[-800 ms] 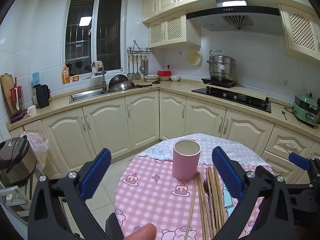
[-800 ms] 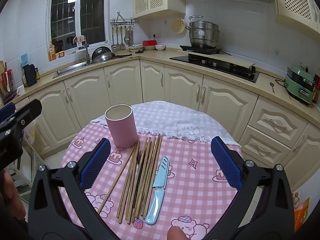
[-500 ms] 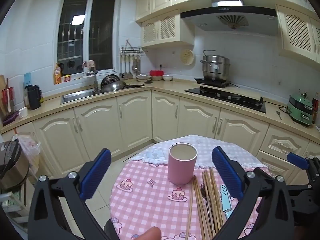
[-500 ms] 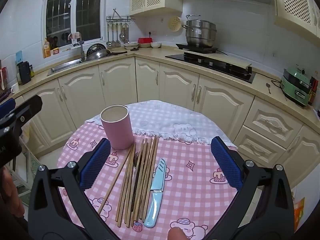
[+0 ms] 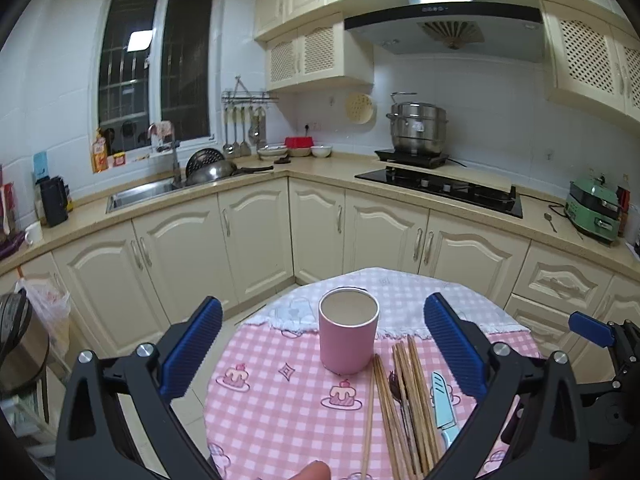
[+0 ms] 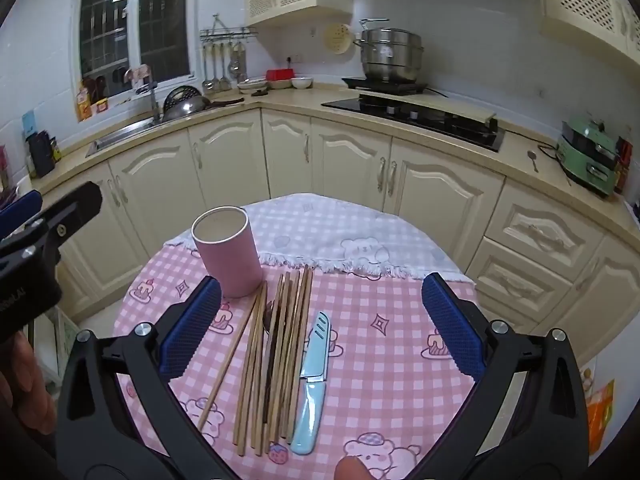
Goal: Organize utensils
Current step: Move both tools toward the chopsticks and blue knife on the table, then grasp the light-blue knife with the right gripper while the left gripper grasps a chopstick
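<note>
With the fingers of both the left gripper (image 5: 322, 344) and right gripper (image 6: 320, 320) spread wide and empty, the pink holder (image 6: 227, 251) left of centre could be toppled if the chopsticks (image 6: 276, 350) beside it were inserted clumsily.

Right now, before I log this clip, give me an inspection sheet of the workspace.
Surface: round table under a pink checked cloth; a white checked cloth covers its far part.
Job's things: pink cup upright and empty; wooden chopsticks lying in a loose bundle beside it, with a dark utensil among them; light blue knife flat to their right.
Clutter: nothing seen on the table.
Grippers: left claw open and holding nothing, cup ahead; right claw open and holding nothing, above the chopsticks.
Cables: a black cord on the counter by the green appliance.
Surroundings: kitchen counter, sink, hob with steel pot, cream cabinets.
</note>
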Demonstrator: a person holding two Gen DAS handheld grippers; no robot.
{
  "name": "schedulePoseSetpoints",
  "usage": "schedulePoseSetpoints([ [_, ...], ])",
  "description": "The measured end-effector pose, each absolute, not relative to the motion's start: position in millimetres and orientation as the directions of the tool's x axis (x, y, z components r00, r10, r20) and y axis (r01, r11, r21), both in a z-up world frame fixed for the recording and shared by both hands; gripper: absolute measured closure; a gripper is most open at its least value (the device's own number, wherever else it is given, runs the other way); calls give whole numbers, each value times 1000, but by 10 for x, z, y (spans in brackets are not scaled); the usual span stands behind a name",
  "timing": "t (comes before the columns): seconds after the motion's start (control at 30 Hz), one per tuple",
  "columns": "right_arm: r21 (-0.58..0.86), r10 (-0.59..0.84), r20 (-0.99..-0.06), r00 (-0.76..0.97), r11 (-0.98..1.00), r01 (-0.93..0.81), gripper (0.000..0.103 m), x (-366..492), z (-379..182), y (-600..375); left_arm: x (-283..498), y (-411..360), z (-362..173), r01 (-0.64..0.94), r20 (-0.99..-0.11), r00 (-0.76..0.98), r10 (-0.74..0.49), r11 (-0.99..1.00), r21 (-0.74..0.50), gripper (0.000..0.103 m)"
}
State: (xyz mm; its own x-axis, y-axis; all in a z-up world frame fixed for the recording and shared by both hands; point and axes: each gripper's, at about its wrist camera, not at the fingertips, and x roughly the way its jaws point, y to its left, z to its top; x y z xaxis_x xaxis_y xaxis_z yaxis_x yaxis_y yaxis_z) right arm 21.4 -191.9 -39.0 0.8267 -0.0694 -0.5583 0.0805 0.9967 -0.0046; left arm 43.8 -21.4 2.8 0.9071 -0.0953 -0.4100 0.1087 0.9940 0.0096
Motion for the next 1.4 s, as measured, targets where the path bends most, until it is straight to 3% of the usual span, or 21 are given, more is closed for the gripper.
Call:
schedulePoseSetpoints([
  [0.3, 9, -1, -564, 826, 1000, 7, 5, 288, -354, -2054, 402, -271, -73, 31, -440, 898, -23, 999, 10, 4],
  [0.73, 24, -19, -622, 783, 999, 44, 5, 425, -565, -2149, 647, -247, -419, 68, -538, 842, -42, 997, 29, 4],
  [1.4, -6, -59, -824, 564, 995, 95, 5, 679, -1526, -2354, 1196, -372, -1779, 204, -814, 580, -41, 974, 96, 4],
])
